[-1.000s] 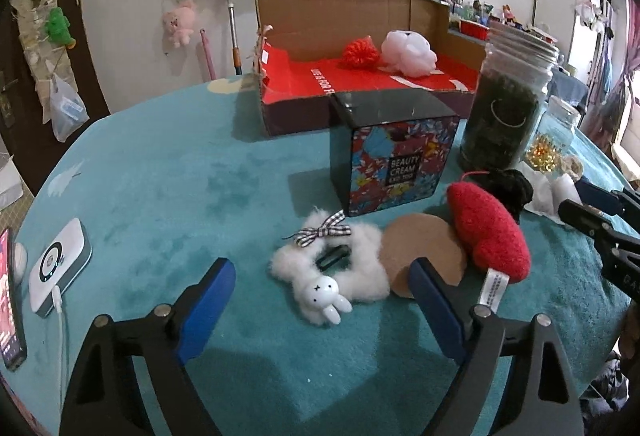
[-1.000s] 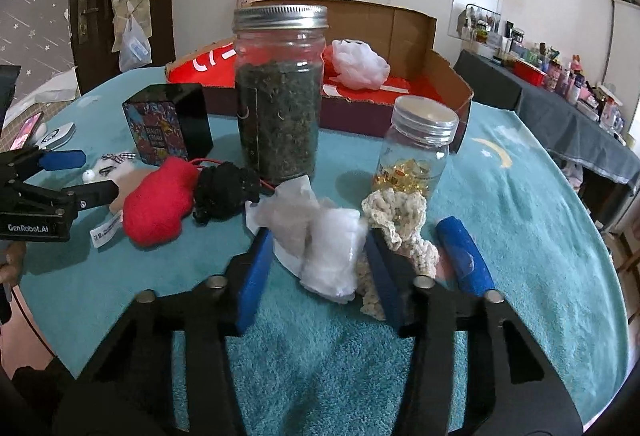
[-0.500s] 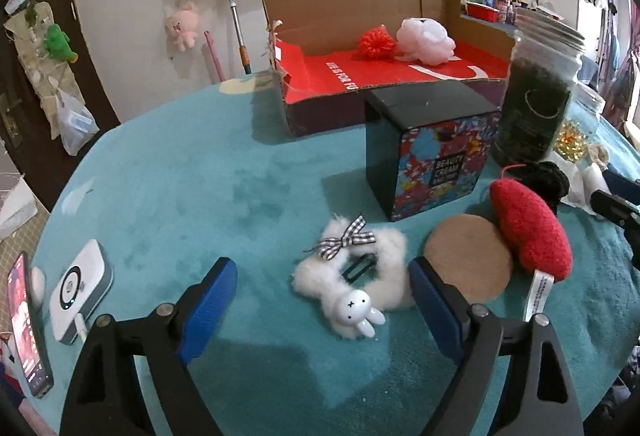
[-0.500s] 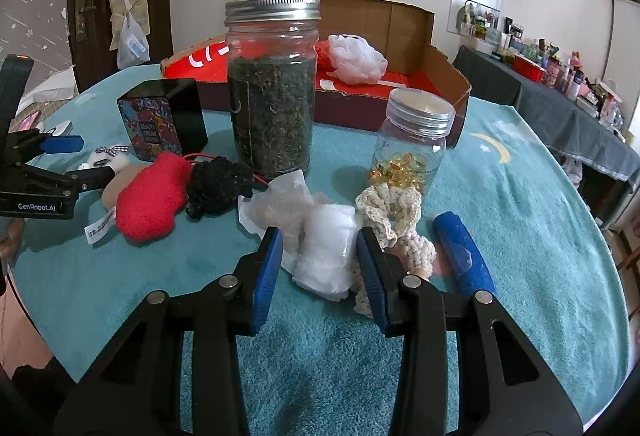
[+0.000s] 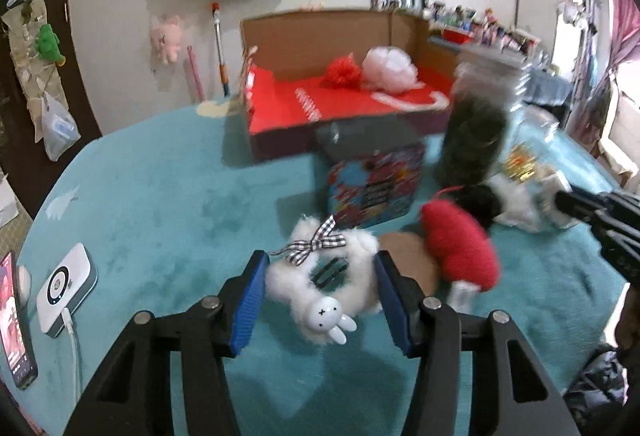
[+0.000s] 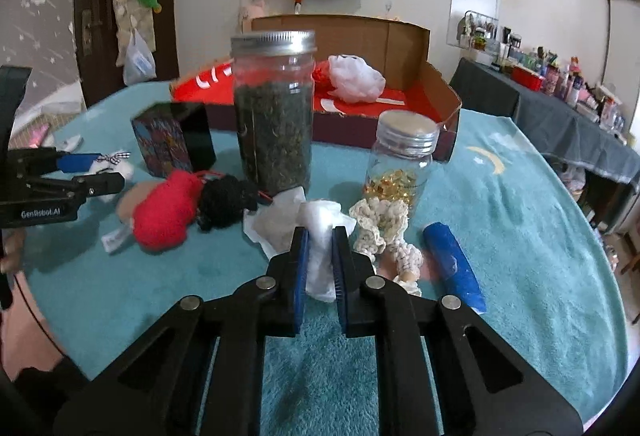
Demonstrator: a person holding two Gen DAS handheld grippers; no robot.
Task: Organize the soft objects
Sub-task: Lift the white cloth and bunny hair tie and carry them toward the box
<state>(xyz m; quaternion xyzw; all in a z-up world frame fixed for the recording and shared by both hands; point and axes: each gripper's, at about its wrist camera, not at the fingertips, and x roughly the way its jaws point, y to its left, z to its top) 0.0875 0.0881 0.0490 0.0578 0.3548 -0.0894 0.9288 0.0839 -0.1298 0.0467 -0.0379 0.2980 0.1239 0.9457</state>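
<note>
Reference landmark: the cardboard box (image 6: 400, 48) at the far side of the table (image 6: 520, 216), red inside, already holding a red pompom (image 5: 340, 70) and a pale puff (image 5: 390, 64).

Right gripper (image 6: 320, 256): clenched on a white cloth wad (image 6: 320, 236), which lies well in front of the box, just before the tall jar (image 6: 274, 112). The pads pinch the wad's middle, probably so the loose fabric bunches and does not slip out.

Left gripper (image 5: 318, 296): jaws closing around a white fluffy scrunchie (image 5: 324, 276) with a rabbit charm, well in front of the box and before the patterned carton (image 5: 376, 188). The pads flank its outer edges; contact looks near on both sides, but a firm squeeze cannot be confirmed.

Judgement: both items appear destined for the box. Risk: the red plush (image 5: 460, 248) just beside the scrunchie may snag
</note>
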